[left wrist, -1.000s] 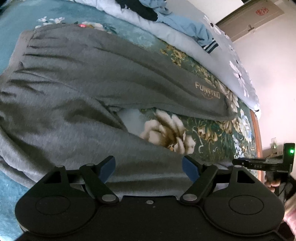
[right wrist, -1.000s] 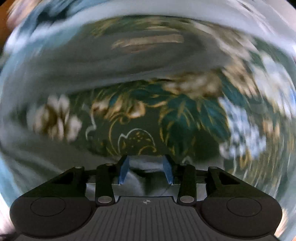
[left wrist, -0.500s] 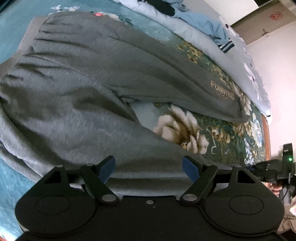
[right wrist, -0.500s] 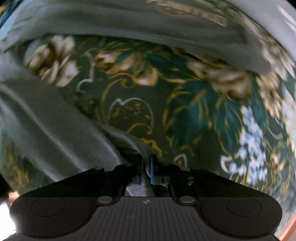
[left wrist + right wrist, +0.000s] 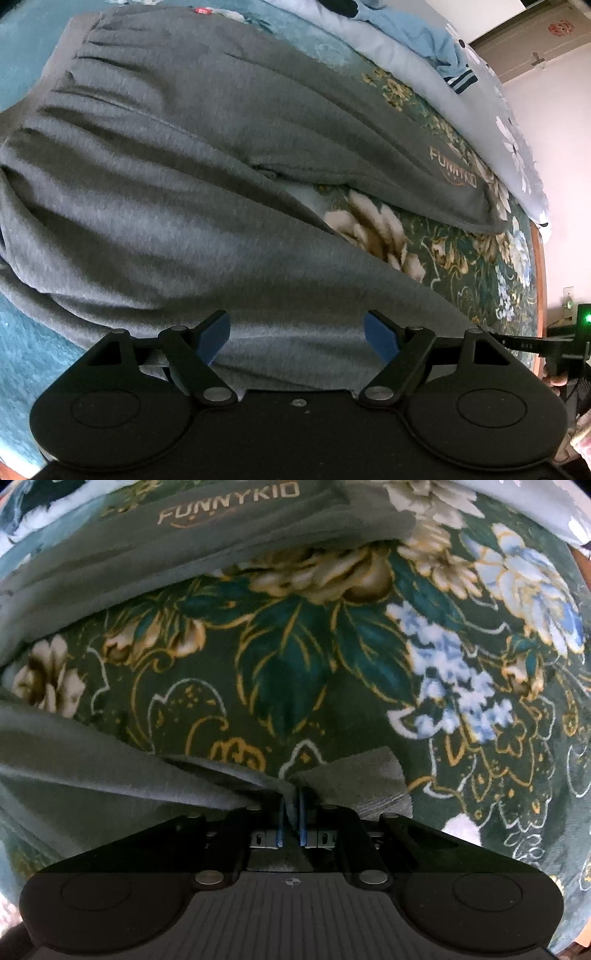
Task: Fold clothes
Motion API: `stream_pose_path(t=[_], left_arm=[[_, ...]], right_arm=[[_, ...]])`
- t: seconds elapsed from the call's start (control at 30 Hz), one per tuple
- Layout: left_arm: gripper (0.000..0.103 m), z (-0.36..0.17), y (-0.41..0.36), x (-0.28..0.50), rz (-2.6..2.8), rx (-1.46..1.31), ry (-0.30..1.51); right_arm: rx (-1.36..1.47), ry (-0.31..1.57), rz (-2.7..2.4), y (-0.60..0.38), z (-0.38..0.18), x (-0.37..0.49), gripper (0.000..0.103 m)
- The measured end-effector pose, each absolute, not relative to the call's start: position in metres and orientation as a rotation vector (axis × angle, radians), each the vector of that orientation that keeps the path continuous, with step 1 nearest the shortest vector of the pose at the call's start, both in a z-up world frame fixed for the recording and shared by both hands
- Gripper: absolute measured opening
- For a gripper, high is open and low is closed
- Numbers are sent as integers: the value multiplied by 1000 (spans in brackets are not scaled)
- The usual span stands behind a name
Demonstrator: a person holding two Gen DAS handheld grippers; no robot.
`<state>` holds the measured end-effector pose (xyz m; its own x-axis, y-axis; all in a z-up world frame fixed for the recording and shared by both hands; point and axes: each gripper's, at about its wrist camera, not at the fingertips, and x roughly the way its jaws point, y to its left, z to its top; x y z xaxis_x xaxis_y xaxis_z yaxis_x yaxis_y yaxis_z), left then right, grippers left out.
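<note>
Grey sweatpants (image 5: 177, 177) lie spread on a floral bedspread, waistband at the far left, both legs running right. The far leg carries a FUNNYKID print (image 5: 453, 170). My left gripper (image 5: 297, 338) is open, its blue pads just above the near leg's thigh with cloth between and under them. In the right wrist view my right gripper (image 5: 291, 821) is shut on the cuff of the near leg (image 5: 354, 786), which bunches around the fingers. The far leg with its print (image 5: 229, 502) lies across the top of that view.
The dark green floral bedspread (image 5: 295, 657) shows between the two legs. A pale blue quilt (image 5: 388, 55) and light blue garments (image 5: 439, 48) lie along the bed's far side. The bed's wooden edge (image 5: 540, 280) and a wall are at the right.
My right gripper went from open around the near leg's cuff to shut on it. The left gripper stayed open and moved closer over the thigh.
</note>
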<state>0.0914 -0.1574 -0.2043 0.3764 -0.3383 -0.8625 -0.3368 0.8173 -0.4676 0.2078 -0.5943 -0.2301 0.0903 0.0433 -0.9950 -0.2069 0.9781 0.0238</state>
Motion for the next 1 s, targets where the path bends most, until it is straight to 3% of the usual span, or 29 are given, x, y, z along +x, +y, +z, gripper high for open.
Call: stream_pose_path(t=[0.17,0.3,0.4,0.6,0.83,1.0], left_arm=[[79,-200,-148,84,7,-661,1209],[79,-202,-142,74,22,-671,1231],[79,-204,-138,66,33,-678,1247],[79,-209,-130,54,60,-688,1283],[76,-218,-120,54,116,-794,1299],[75,-237,-107,55,183,-982,1304]], right_arm=[[-137,1354,205,-585,-193,198,33],[-66,1326,278,-572,-175,174,35],[10,1409,363,-556,-187,148,36],[456,1533,223,-548,-229,112,35],[859,1446,-39,-552,-238,104,35],[966,1477,-155,-541,-250,116,35]])
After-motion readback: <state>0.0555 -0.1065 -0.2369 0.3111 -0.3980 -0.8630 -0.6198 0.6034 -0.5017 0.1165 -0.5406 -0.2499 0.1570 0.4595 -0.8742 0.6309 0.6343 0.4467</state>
